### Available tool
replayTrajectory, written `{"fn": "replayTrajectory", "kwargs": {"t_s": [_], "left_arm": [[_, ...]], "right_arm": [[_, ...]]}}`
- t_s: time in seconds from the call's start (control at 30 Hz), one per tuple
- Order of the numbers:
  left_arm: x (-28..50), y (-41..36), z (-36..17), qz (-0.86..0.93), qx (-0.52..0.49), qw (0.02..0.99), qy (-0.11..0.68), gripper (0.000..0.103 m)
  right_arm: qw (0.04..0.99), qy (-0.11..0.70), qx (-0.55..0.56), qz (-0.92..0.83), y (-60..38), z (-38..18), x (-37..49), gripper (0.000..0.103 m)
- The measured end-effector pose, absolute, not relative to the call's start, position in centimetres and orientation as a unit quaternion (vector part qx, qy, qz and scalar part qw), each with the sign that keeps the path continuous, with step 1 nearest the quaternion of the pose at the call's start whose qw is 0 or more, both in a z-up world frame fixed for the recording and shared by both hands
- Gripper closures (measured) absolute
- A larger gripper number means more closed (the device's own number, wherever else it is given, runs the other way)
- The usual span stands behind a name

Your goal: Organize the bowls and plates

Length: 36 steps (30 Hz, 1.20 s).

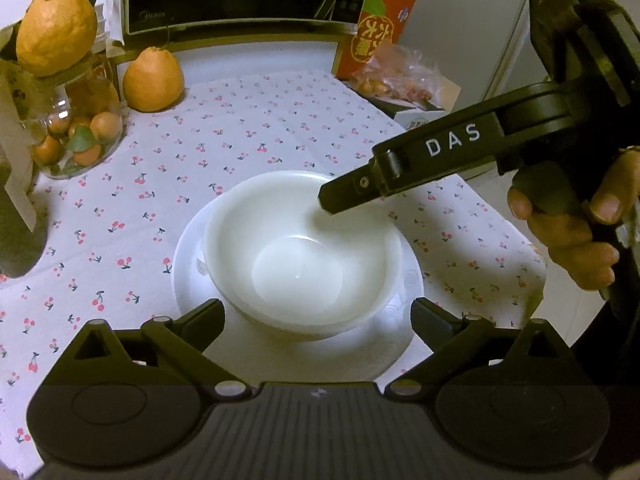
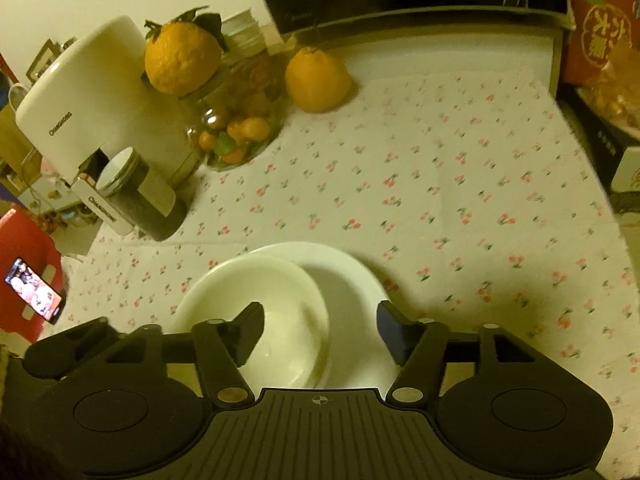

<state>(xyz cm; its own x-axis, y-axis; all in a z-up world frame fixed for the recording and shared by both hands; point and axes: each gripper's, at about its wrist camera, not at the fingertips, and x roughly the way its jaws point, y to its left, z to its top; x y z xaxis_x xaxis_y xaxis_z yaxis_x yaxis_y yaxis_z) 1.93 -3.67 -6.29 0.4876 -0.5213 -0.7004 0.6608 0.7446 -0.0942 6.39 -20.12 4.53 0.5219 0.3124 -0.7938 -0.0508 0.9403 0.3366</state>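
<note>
White bowl [image 1: 300, 252] sits on the white plate [image 1: 192, 264], middle of the cherry-print tablecloth [image 1: 240, 128]. Left gripper [image 1: 316, 320] gapes wide near it; right gripper [image 2: 320, 332] is open over the bowl's rim, gripping nothing.

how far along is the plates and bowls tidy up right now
Done: the white bowl already sits on the white plate on the cherry-print cloth.

In hand: nothing. The left gripper is open on either side of the stack, and the right gripper is open above the bowl's rim, its pads off it.

Left: no other plates or bowls show, so it looks nearly finished.
</note>
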Motion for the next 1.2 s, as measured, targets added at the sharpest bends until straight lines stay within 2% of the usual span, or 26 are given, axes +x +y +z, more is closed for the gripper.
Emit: {"fn": "replayTrajectory", "kwargs": {"t_s": [0.17,0.57,1.2], "left_arm": [[0.3,-3.5,-5.8,-0.332,0.108,0.862,0.367,0.001],[-2.3,-1.5,-4.3,-0.220,0.067,0.895,0.383,0.001],[-2.3,-0.3,-6.8,-0.053,0.022,0.910,0.410,0.000]], "right_arm": [[0.872,0.466,0.120,0.087,-21.1,5.4,4.8,0.019],[0.888,0.450,0.071,0.061,-20.2,7.3,-0.5,0.005],[0.894,0.447,0.033,0.009,-18.0,3.9,-3.9,0.001]]}}
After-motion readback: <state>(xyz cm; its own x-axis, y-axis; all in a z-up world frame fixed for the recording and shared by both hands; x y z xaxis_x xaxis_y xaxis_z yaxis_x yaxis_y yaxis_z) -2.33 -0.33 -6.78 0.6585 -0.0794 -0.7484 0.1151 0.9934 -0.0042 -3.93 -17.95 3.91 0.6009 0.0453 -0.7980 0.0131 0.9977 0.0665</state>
